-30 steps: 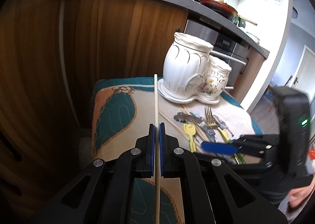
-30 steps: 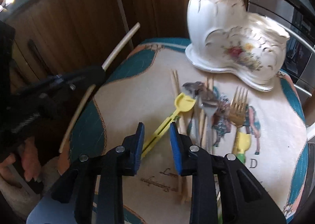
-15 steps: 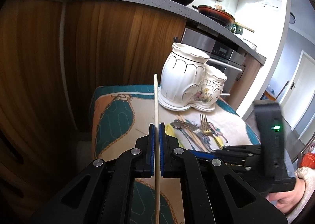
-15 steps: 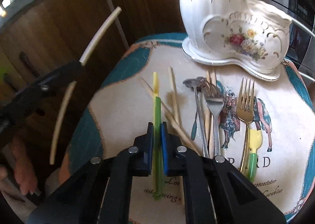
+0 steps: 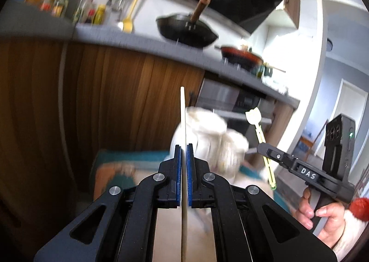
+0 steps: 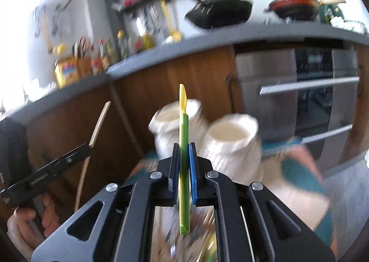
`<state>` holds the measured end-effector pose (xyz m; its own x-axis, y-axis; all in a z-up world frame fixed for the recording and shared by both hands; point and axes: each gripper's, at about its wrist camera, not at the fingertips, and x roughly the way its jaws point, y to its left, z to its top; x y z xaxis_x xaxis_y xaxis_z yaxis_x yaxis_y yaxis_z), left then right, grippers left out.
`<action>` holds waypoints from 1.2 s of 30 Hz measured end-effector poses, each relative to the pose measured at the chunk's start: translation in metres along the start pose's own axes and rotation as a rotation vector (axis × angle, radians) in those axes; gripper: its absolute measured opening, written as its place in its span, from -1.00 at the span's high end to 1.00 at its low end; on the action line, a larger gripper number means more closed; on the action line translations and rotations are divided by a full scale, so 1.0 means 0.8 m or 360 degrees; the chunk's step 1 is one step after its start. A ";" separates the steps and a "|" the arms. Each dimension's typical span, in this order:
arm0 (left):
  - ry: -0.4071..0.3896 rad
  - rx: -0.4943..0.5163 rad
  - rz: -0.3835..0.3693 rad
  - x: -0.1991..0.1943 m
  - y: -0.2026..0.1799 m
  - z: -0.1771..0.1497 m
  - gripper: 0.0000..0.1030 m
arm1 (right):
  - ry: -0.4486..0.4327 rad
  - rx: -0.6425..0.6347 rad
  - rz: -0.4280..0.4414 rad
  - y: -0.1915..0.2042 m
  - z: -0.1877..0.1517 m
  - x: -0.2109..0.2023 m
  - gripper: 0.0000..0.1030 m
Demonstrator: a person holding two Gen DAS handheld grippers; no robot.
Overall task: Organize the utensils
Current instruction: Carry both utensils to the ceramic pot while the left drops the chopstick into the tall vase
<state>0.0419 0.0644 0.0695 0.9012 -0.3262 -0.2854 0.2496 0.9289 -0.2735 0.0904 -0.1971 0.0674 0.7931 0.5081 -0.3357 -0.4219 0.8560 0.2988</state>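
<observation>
Left wrist view: left gripper is clamping a chopstick upright. Right gripper is pinching a yellow-green utensil above the white holder.

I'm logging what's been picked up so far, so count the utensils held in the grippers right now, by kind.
Wooden chopstick: 1, in the left gripper
Yellow-green plastic utensil: 1, in the right gripper
Total: 2

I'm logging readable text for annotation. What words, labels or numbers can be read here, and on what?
"DAS": white letters on the right claw's black body, in the left wrist view.
Bottle labels on the counter: too blurred to read.
Oven panel: too blurred to read.
</observation>
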 end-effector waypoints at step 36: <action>-0.0195 0.0208 0.0140 0.125 -0.037 0.036 0.91 | -0.0085 0.0095 0.0003 -0.084 0.013 0.071 0.84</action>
<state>0.1351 0.0095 0.0756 0.9559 -0.2266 -0.1870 0.2049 0.9703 -0.1285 0.1683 -0.2265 0.0373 0.8153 0.5027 -0.2875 -0.3978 0.8469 0.3529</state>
